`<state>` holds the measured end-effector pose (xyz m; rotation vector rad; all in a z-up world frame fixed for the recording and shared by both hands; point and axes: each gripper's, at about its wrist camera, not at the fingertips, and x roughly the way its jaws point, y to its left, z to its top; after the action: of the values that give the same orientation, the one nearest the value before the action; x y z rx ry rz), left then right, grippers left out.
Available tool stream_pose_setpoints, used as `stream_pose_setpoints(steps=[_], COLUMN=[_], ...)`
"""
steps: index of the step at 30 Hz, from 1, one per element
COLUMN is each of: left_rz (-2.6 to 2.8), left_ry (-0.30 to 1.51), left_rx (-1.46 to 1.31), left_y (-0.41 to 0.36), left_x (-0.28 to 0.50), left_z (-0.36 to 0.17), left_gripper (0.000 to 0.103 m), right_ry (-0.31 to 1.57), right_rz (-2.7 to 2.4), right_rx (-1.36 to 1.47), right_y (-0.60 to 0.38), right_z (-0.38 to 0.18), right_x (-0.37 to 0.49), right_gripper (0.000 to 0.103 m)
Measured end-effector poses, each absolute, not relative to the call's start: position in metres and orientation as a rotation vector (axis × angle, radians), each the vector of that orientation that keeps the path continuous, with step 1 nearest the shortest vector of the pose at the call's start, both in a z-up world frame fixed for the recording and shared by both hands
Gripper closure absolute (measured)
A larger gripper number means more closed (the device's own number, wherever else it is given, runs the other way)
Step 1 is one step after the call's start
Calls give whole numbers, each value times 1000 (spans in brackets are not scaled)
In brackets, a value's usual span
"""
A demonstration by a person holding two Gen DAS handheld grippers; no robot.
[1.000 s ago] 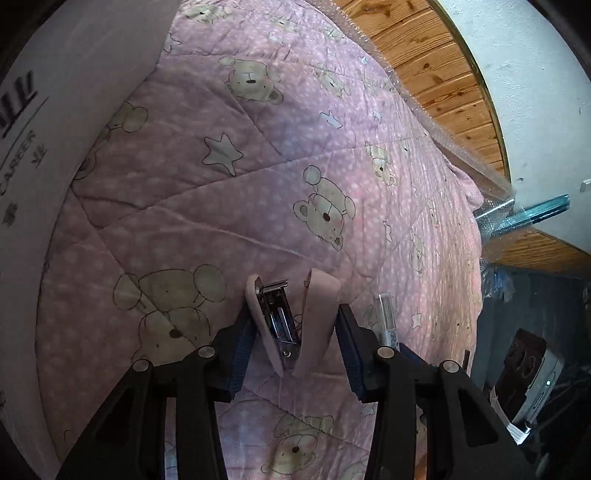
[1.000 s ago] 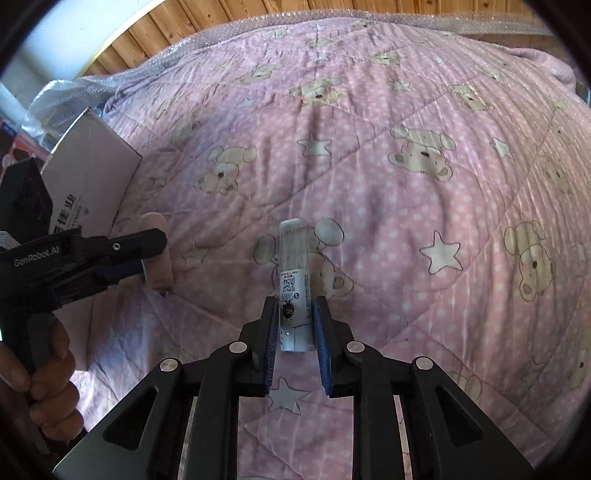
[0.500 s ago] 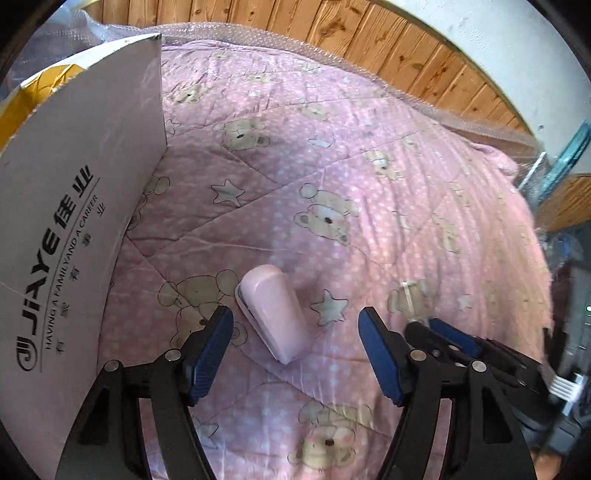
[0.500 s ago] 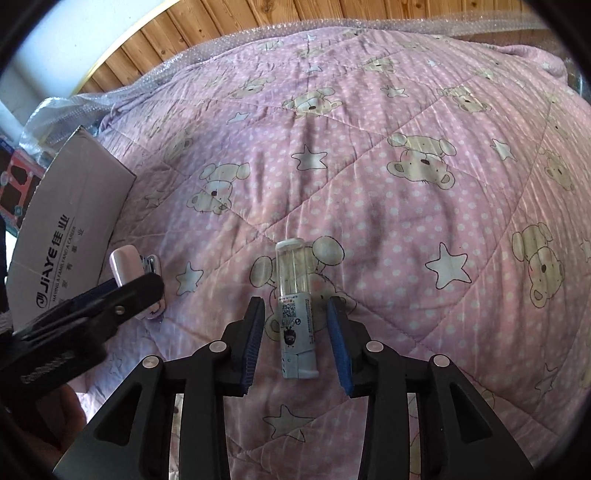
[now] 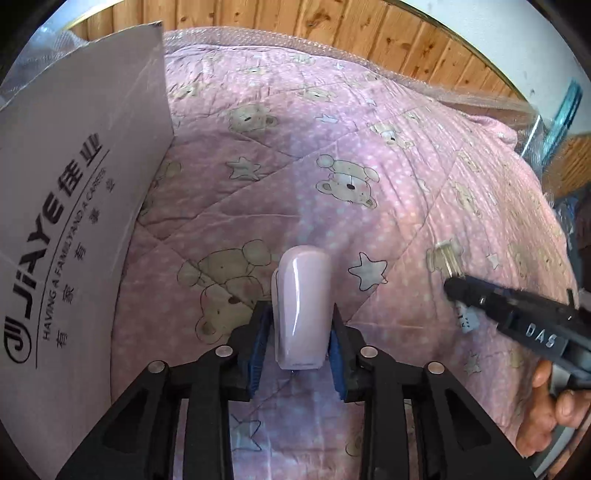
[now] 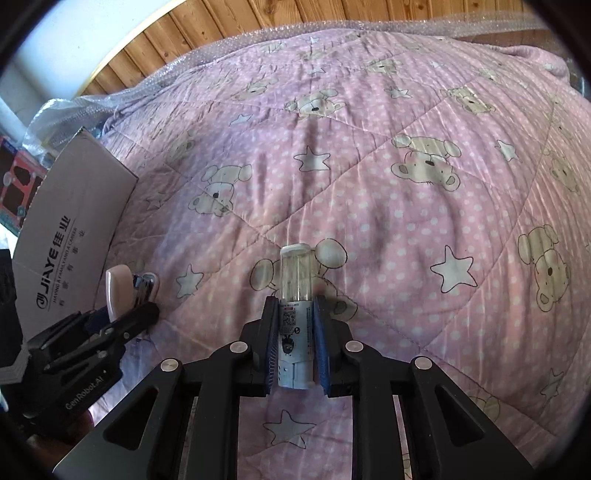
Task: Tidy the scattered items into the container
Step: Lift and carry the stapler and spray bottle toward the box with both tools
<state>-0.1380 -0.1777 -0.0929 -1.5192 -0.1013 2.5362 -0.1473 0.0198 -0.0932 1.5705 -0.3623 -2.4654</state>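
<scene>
A pale pink stapler [image 5: 303,295] sits lengthwise between the blue pads of my left gripper [image 5: 298,343], which is shut on it. In the right wrist view the stapler [image 6: 118,291] sticks up from the left gripper [image 6: 129,312] with its metal inside showing. My right gripper [image 6: 295,343] is shut on a white tube with a clear cap [image 6: 295,295], cap pointing away. The left wrist view shows that tube [image 5: 448,258] at the tip of the right gripper [image 5: 454,290]. A cardboard box [image 5: 74,221] stands just left of the stapler.
Everything lies on a pink quilt [image 6: 406,221] printed with bears and stars, over a bed with a wooden headboard [image 5: 332,33]. The box [image 6: 70,236] stands at the quilt's left edge. A hand [image 5: 546,406] holds the right gripper's handle.
A second ago both grippers gripped their items. Half a second ago both stood open with stapler and tube lying on the quilt. Now both have shut on them again, the stapler lengthwise.
</scene>
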Motion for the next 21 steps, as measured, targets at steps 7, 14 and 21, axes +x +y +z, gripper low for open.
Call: stream_pose_setpoints(steps=[7, 14, 21], left_rz=[2523, 2578, 2627], left_ry=[-130, -137, -134], left_rx=[-1504, -1403, -1312], left_y=[-184, -192, -197], left_x=[-126, -94, -61], left_z=[-79, -41, -6], left_gripper=[76, 76, 76], right_ry=[-365, -316, -252], right_rz=[-2455, -2439, -2423], right_rx=[1462, 1389, 1319], right_y=[11, -10, -28], right_z=[-58, -35, -18], right_x=[-131, -116, -101], right_gripper=[84, 84, 84])
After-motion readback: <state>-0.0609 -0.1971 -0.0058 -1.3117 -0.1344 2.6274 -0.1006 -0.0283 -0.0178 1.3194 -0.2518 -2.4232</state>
